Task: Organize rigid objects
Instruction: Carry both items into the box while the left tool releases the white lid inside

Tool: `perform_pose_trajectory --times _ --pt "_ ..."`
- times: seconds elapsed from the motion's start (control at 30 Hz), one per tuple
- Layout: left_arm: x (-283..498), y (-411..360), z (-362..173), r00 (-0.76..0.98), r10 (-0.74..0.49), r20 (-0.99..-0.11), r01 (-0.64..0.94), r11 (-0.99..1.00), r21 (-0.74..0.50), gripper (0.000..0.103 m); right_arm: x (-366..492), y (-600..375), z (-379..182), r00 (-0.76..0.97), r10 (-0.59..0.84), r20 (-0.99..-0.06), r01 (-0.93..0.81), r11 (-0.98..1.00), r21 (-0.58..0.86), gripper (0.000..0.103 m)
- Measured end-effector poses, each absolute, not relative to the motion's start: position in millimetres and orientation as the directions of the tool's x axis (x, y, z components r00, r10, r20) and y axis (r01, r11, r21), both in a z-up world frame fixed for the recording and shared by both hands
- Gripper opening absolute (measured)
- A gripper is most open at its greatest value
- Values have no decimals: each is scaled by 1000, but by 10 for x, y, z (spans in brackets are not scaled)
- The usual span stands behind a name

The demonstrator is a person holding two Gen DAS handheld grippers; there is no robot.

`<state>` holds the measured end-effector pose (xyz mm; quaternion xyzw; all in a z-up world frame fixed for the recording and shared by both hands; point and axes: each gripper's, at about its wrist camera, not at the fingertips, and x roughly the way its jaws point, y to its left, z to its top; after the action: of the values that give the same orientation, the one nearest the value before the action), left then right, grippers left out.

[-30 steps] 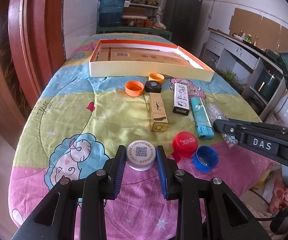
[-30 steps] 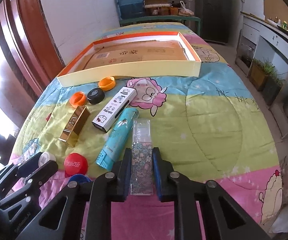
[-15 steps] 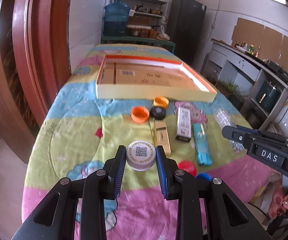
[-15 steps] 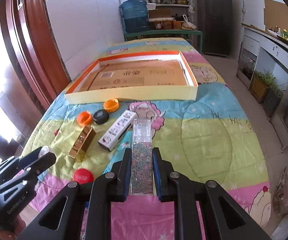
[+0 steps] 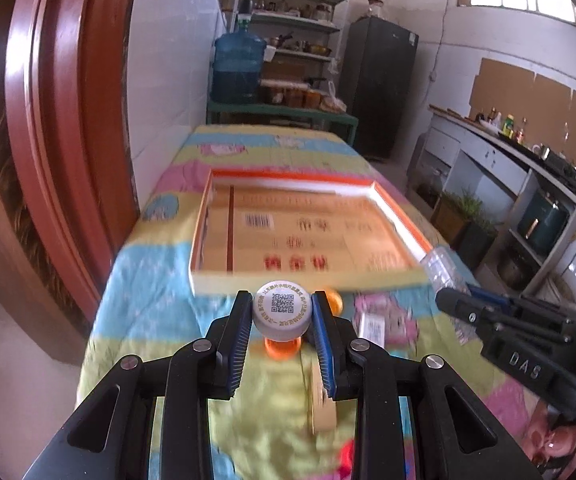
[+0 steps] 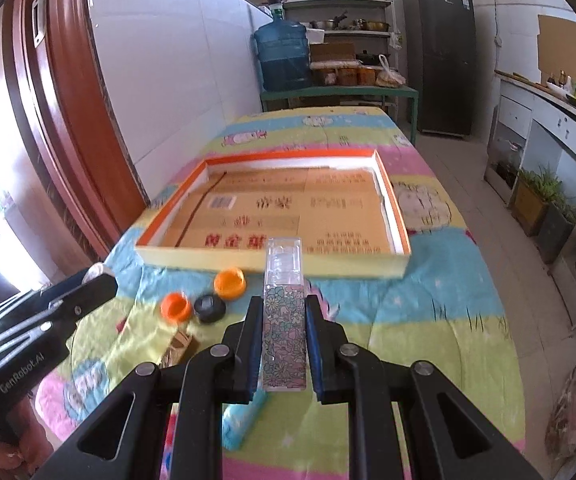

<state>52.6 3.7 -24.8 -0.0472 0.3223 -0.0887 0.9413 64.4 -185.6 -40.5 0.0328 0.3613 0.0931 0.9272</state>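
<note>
My left gripper [image 5: 282, 312] is shut on a white bottle cap [image 5: 282, 307] with a QR code on top, held in the air short of the near wall of a shallow orange-rimmed box [image 5: 404, 220]. My right gripper [image 6: 283, 320] is shut on a clear floral-print case [image 6: 283, 316], also lifted, in front of the same box [image 6: 394, 216]. The right gripper shows in the left wrist view [image 5: 460, 300]; the left gripper shows in the right wrist view [image 6: 91, 280].
On the quilted table cover [image 6: 428, 320] lie two orange caps [image 6: 229, 282] [image 6: 175, 306], a black cap [image 6: 209, 308], a gold box [image 6: 175, 346] and a teal tube [image 6: 243, 420]. A wooden door frame [image 5: 47, 120] stands left; counters [image 6: 548, 128] right.
Both grippers have lifted their objects off the table and moved forward toward the box. The cap and the floral case stayed gripped throughout.
</note>
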Motion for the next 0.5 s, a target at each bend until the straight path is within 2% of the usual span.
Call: perform_pose_trajectory --times 0.3,0.5 --pt "1087 -9 12 789 -179 -587 118 983 -141 31 1091 -1833 -203 747 222 -626 -183 975 127 20" --pt "1526 -16 44 765 -180 -618 103 982 -160 31 1448 -1848 -131 746 247 -618 -201 969 144 20"
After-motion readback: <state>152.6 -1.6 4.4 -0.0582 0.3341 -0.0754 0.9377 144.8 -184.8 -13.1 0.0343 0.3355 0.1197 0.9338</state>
